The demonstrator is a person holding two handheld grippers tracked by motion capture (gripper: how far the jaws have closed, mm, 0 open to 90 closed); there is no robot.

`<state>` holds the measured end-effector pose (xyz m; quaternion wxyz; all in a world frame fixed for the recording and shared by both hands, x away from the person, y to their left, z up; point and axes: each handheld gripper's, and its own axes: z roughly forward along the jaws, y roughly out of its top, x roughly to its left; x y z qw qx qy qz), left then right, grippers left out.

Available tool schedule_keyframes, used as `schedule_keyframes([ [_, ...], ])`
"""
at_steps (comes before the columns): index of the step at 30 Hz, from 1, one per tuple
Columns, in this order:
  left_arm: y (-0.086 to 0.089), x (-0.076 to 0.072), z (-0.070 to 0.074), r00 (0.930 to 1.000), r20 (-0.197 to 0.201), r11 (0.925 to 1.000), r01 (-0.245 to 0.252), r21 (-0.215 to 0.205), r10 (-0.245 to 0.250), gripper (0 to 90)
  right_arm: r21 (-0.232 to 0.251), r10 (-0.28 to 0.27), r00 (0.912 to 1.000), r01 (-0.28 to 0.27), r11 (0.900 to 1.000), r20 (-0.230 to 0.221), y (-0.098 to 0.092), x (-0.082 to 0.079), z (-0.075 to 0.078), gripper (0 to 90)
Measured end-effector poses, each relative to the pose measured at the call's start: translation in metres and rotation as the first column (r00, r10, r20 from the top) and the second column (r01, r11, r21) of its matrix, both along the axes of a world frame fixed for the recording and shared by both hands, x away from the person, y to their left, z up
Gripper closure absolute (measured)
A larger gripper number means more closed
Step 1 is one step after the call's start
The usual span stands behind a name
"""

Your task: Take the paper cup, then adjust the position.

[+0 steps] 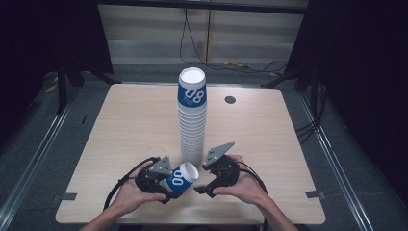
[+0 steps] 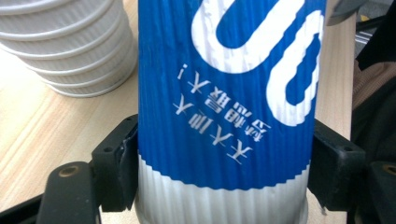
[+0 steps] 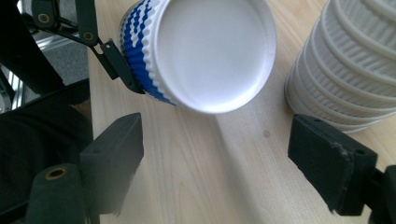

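Corrugated paper cup [image 1: 182,178] is sitting clamped in my left gripper [image 1: 161,180]. My right gripper [image 1: 204,185] is hanging open, empty. Squeezing harder risks crushing it.

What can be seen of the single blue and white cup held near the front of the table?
The cup is ribbed paper by its look, with a blue band bearing white "08" lettering and small characters, and plain white below the band. It lies tilted on its side, its white closed end toward the right tongs. The left tongs clamp its sides. It sits just in front of the tall cup stack, apart from it.
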<state>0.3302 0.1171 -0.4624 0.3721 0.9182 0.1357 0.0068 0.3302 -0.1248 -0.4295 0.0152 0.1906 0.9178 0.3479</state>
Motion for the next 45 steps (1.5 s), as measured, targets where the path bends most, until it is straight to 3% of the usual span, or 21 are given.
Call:
schedule_keyframes([
  [13, -0.01, -0.005, 0.002, 0.997, 0.024, 0.9929, 0.072, 0.095, -0.074, 23.9, -0.099, 0.087, 0.9961, -0.088, 0.991, -0.015, 0.014, -0.003, -0.001, 19.9],
  [14, -0.01, -0.006, 0.001, 0.9972, 0.032, 0.9945, 0.065, 0.082, -0.068, 23.9, -0.103, 0.089, 0.9959, -0.09, 0.991, -0.019, 0.015, -0.003, -0.002, 21.4],
  [17, -0.011, -0.008, 0.001, 0.9967, 0.024, 0.9913, 0.075, 0.109, -0.078, 23.8, -0.127, 0.095, 0.9941, -0.101, 0.987, -0.051, 0.015, -0.002, -0.003, 20.8],
  [20, -0.013, -0.009, -0.002, 0.9965, 0.029, 0.99, 0.074, 0.12, -0.078, 23.8, -0.13, 0.094, 0.994, -0.1, 0.986, -0.057, 0.015, 0.001, -0.004, 19.9],
  [23, -0.014, -0.008, 0.001, 0.9927, 0.042, 0.982, 0.105, 0.157, -0.113, 23.8, -0.132, 0.113, 0.9921, -0.119, 0.984, -0.056, 0.017, 0.002, -0.004, 19.4],
  [28, -0.019, -0.012, 0.005, 0.993, 0.061, 0.9847, 0.092, 0.148, -0.102, 23.8, -0.14, 0.143, 0.988, -0.15, 0.979, -0.059, 0.024, -0.001, -0.005, 19.0],
  [32, -0.024, -0.012, 0.009, 0.9892, 0.068, 0.979, 0.117, 0.167, -0.13, 23.8, -0.124, 0.152, 0.9867, -0.158, 0.98, -0.057, 0.027, -0.001, -0.003, 19.5],
  [34, -0.027, -0.013, 0.01, 0.9891, 0.077, 0.9806, 0.112, 0.161, -0.125, 23.8, -0.119, 0.156, 0.9859, -0.163, 0.98, -0.059, 0.027, -0.001, -0.002, 20.2],
  [41, -0.036, -0.015, 0.012, 0.9828, 0.074, 0.9679, 0.151, 0.201, -0.169, 23.8, -0.115, 0.173, 0.9833, -0.179, 0.977, -0.057, 0.025, -0.003, 0.004, 23.6],
  [43, -0.041, -0.013, 0.013, 0.9784, 0.078, 0.9591, 0.17, 0.227, -0.192, 23.6, -0.113, 0.177, 0.9823, -0.183, 0.977, -0.06, 0.025, -0.003, 0.004, 25.2],
  [44, -0.042, -0.015, 0.012, 0.9816, 0.082, 0.9637, 0.151, 0.22, -0.173, 23.6, -0.108, 0.177, 0.9827, -0.182, 0.977, -0.054, 0.025, -0.003, 0.003, 25.4],
  [45, -0.041, -0.013, 0.015, 0.9783, 0.109, 0.9623, 0.148, 0.228, -0.176, 23.6, -0.115, 0.165, 0.9846, -0.171, 0.979, -0.057, 0.024, -0.003, 0.004, 25.7],
])
